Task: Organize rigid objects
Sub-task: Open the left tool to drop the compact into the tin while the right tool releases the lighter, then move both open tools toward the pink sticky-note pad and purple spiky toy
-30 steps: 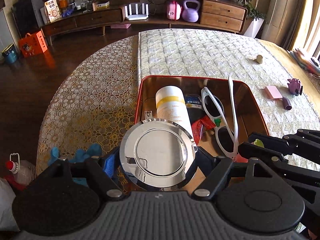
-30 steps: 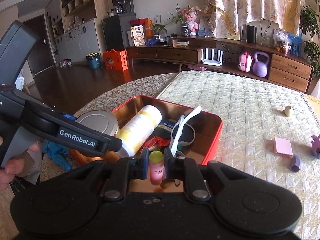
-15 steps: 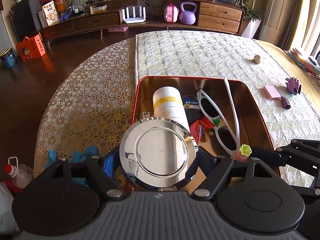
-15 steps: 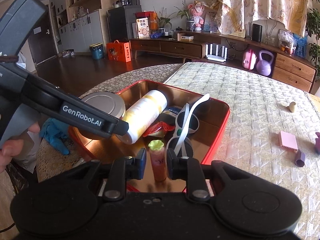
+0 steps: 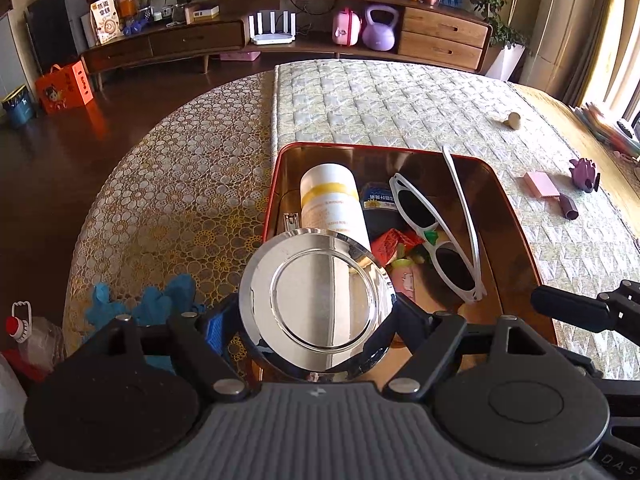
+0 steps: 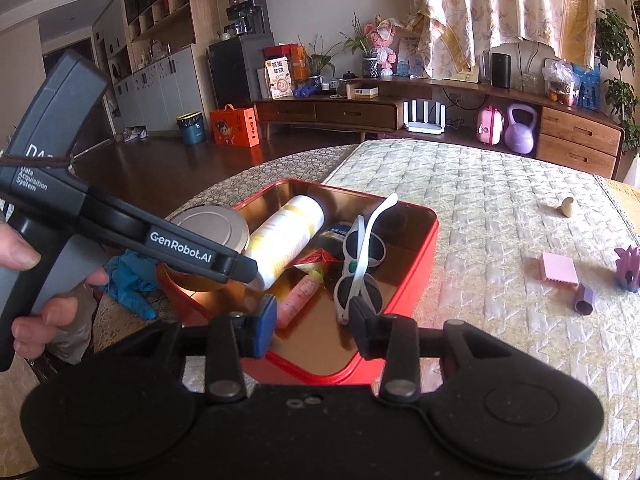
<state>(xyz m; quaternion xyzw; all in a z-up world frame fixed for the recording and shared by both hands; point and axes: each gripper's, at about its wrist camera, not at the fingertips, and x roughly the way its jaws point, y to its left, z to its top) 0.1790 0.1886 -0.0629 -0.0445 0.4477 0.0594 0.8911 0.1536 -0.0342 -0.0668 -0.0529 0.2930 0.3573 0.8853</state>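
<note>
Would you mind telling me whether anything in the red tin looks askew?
Yes: the white sunglasses lie unfolded, one arm propped on the red tin's far rim and sticking out above it.

A round silver tin (image 5: 320, 300) hides the near end of the white bottle (image 5: 330, 204) and the near-left corner of the red tray (image 5: 516, 232). A dark packet (image 5: 378, 204) lies half buried under white sunglasses (image 5: 436, 232), its print too small to read. The picture's left edge crops the person's hand (image 6: 28, 280); only 3 fingertips show.
</note>
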